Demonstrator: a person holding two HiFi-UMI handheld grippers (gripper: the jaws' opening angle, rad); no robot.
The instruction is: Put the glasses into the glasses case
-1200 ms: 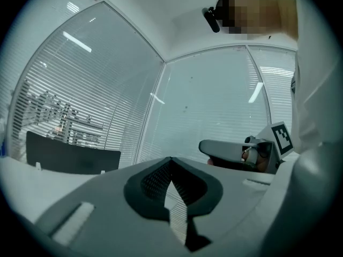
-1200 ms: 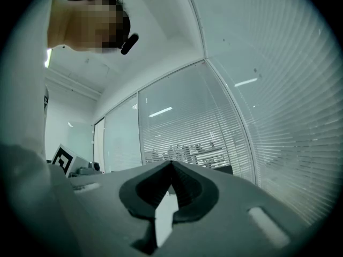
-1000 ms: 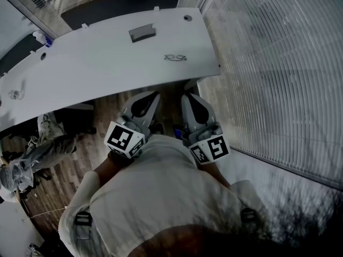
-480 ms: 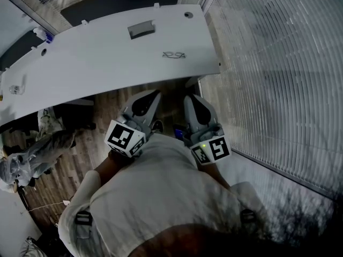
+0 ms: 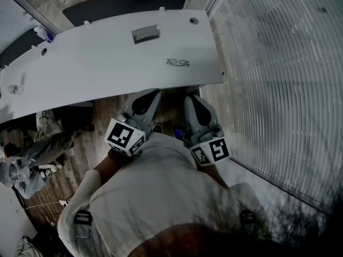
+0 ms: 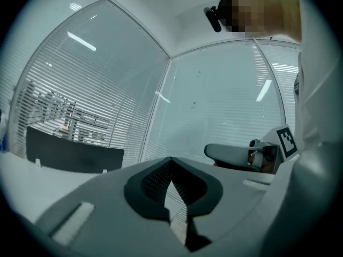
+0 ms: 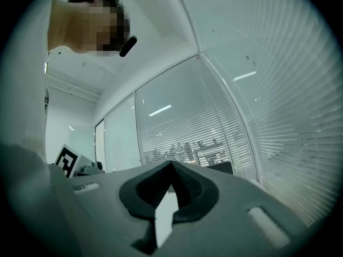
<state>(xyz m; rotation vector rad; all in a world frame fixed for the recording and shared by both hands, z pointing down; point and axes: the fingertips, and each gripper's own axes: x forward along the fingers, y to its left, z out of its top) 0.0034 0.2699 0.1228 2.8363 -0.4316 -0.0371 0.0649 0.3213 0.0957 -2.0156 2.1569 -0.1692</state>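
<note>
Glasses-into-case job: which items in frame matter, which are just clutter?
Job: thin-framed glasses on the white table; grey rectangular glasses case further back; left gripper and right gripper, both shut and empty.
Lying about: small white item with a blue end at the table's left; small pale object near its left edge, too small to identify.
</note>
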